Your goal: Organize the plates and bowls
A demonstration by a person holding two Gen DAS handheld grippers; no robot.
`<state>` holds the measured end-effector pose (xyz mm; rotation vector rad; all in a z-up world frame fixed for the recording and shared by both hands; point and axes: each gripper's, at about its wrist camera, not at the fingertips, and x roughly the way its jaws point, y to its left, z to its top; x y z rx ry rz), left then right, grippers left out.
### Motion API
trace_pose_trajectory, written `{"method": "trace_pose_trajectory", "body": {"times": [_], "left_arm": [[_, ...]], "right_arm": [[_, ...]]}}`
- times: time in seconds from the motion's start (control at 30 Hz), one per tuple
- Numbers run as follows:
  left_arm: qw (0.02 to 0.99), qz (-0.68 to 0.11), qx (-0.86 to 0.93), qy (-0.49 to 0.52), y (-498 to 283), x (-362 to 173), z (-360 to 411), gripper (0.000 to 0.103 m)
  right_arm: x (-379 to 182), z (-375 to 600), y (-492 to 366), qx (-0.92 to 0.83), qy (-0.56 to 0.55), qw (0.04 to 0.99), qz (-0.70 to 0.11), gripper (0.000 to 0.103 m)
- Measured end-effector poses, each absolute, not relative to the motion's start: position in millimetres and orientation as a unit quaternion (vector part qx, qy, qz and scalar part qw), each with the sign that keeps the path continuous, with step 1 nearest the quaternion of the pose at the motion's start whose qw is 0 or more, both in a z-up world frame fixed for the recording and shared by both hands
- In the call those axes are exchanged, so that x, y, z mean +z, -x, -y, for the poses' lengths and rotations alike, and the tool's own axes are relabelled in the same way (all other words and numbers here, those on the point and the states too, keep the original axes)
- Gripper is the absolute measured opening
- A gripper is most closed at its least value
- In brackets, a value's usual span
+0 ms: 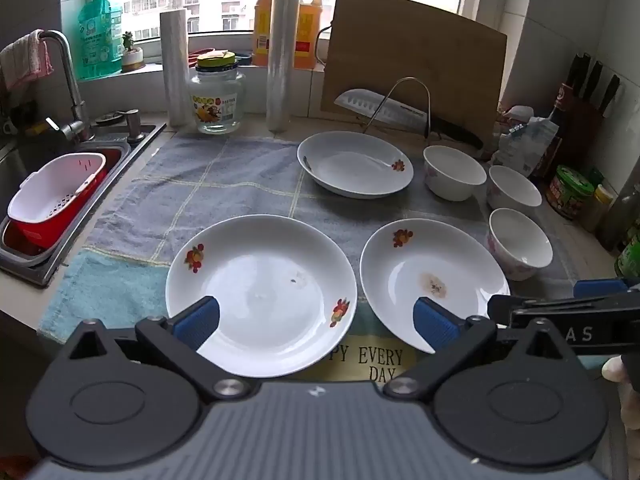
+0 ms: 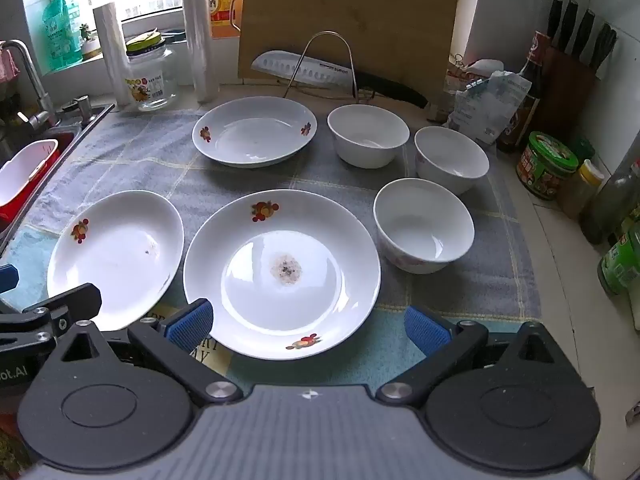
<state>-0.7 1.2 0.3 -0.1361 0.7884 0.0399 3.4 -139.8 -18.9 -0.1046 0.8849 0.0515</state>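
Three white plates with fruit prints lie on a grey-blue cloth (image 1: 224,192): a near left plate (image 1: 260,296) (image 2: 116,252), a near right plate (image 1: 432,276) (image 2: 280,272) with a brown stain at its centre, and a far plate (image 1: 354,164) (image 2: 254,132). Three white bowls (image 2: 368,136) (image 2: 452,158) (image 2: 424,226) stand upright in a curve to the right. My left gripper (image 1: 316,322) hangs open above the near edge of the left plate. My right gripper (image 2: 310,326) hangs open over the near rim of the stained plate. Nothing is held.
A sink (image 1: 60,184) with a red-and-white strainer basket (image 1: 56,196) lies left. At the back stand a glass jar (image 1: 216,96), film rolls (image 1: 282,52), a cutting board (image 1: 416,68) and a knife on a wire rack (image 1: 384,108). Bottles and jars (image 2: 548,164) crowd the right edge.
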Motion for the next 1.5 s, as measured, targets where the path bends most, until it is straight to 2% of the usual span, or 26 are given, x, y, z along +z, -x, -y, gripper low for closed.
{"method": "trace_pose_trajectory", "body": {"times": [1.5], "left_arm": [[0.924,-0.378,0.018,0.055,1.6,9.0,10.3,0.102]], "right_arm": [[-9.8,144.9,-0.1,0.031,0.044,0.907,-0.417,0.103]]}}
